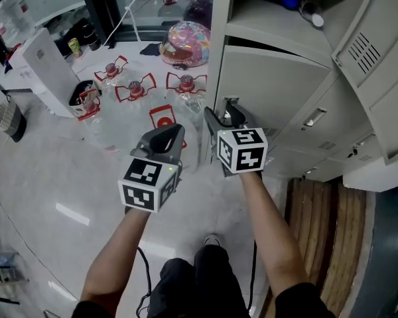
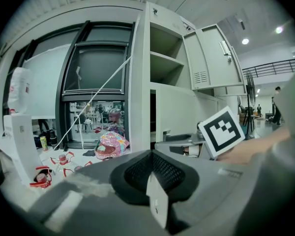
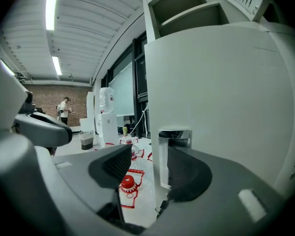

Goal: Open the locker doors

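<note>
A grey locker bank (image 1: 278, 78) fills the right of the head view. Its top door (image 1: 378, 52) hangs wide open; the door (image 1: 272, 85) below stands slightly ajar. My right gripper (image 1: 224, 114) is at that door's chrome handle (image 1: 229, 102). In the right gripper view the handle (image 3: 173, 154) stands between the open jaws of the right gripper (image 3: 150, 163), close against the right-hand one, with a gap to the other. My left gripper (image 1: 171, 132) hangs just left of it, away from the locker, shut and holding nothing (image 2: 151, 168).
Several water bottles with red handles (image 1: 136, 88) lie on the floor to the left, beyond them a colourful helmet (image 1: 186, 43) and a white box (image 1: 43, 68). A wooden pallet (image 1: 318, 230) lies at the lockers' foot. A person (image 3: 65, 109) stands far off.
</note>
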